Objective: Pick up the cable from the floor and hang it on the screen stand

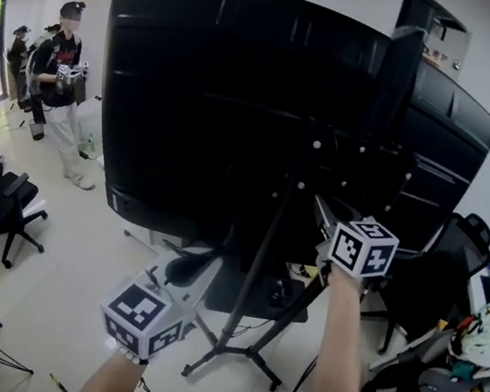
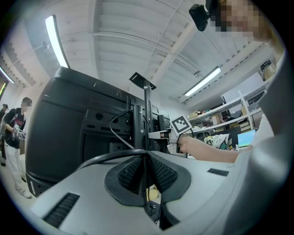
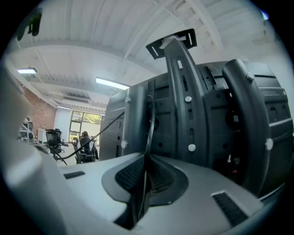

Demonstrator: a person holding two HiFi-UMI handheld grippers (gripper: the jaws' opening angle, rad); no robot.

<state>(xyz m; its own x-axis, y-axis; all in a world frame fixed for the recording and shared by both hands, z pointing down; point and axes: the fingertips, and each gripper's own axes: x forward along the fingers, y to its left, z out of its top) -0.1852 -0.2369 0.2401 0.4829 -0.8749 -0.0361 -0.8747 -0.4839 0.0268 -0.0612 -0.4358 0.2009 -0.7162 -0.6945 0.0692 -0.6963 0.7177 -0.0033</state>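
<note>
cable (image 2: 111, 155) pinched by l claw (image 2: 146, 152) & r claw (image 3: 146, 157), both nearly shut.

- Head view: from above and behind the screen (image 1: 204, 108), looking steeply down.
- Left gripper view: faces level at the screen stand (image 2: 148, 114), near.
- Right gripper view: closer still to that same stand, apparently just beside it.
</note>
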